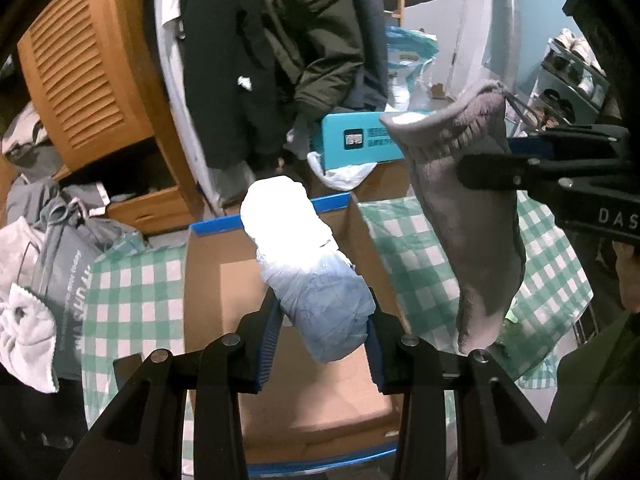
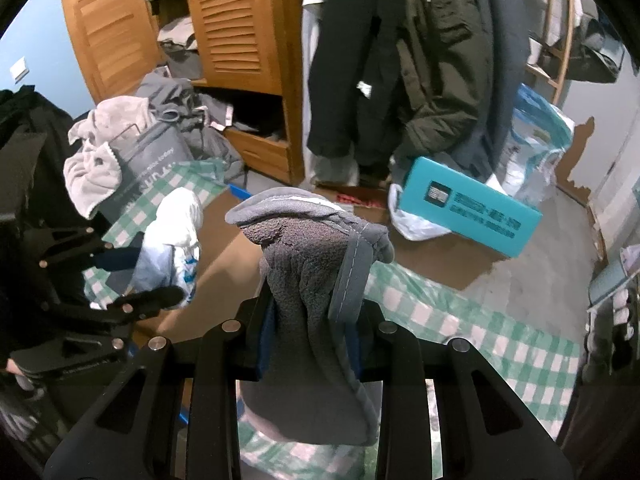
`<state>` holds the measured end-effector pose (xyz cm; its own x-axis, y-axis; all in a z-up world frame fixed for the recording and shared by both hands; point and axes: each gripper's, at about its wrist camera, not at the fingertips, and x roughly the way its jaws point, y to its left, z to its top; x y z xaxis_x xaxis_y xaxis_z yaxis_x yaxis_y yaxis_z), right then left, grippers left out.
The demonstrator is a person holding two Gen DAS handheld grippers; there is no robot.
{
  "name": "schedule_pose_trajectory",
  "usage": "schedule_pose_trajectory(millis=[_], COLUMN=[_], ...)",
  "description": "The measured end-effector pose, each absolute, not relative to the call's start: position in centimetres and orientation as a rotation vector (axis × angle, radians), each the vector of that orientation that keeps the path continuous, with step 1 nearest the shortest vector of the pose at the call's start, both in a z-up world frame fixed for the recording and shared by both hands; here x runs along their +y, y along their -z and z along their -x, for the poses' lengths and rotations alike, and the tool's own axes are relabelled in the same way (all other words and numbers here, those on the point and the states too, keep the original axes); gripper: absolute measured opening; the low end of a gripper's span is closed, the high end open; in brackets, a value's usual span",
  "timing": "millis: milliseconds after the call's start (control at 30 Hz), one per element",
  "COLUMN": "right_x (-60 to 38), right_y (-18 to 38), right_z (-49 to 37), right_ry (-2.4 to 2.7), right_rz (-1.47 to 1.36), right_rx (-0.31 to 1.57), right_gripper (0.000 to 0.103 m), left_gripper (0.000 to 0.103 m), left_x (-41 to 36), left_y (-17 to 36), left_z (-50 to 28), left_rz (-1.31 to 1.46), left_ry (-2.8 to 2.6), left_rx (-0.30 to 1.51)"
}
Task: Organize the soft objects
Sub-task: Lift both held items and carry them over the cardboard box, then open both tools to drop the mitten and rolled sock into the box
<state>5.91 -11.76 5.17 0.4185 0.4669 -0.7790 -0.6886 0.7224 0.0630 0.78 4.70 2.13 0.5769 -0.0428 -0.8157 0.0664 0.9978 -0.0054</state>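
Note:
My left gripper (image 1: 322, 332) is shut on a white crumpled soft bundle (image 1: 304, 264) and holds it above an open cardboard box with blue-taped edges (image 1: 208, 304). The bundle also shows at the left of the right wrist view (image 2: 176, 240). My right gripper (image 2: 310, 332) is shut on a grey fleece cloth (image 2: 308, 276), which hangs down below the jaws. In the left wrist view the grey cloth (image 1: 472, 220) hangs to the right of the box, pinched by the right gripper (image 1: 492, 172).
A green-and-white checked cloth (image 1: 424, 256) covers the surface under the box. A teal box (image 2: 476, 208) lies behind. A grey bag with pale towels (image 1: 60, 272) sits at left. A wooden louvred wardrobe (image 2: 236, 20) and hanging dark coats (image 2: 432, 60) stand behind.

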Motion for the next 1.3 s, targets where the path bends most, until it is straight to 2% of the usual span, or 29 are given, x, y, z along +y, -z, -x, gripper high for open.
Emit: schedule_pose_trajectory(millis=[633,1100,1167,1267,1300], right_x=[-3.0,0.1,0.3,0.4,0.3], right_y=[-4.2,-1.6,-1.0,-0.6,-0.6], right_z=[-5.8,-6.1,-6.2,-6.4,-6.4], right_ry=[-0.806,-0.833,-0.842,-0.849,-0.847], right_rz=[0.334,0.342,0.336,0.324,0.321], right_rx=[0.914,0.992,1.012,1.027,1.024], right_gripper=[0.028,0.028,0.033,0.046,0.047], left_gripper=[0.039,0.041,0.042,0.049,0.056], left_x=[10.8,12.3,12.2,11.9,11.8], left_y=[-0.2,1.8,2.0,2.1,2.1], left_z=[0.1,-0.2,-0.2,-0.3,-0.3], left_rz=[0.041,0.045,0.037,0.01,0.003], left_ry=[-0.003,-0.046,-0.057,-0.07,-0.075], left_rx=[0.989,1.039,1.047,1.052,1.052])
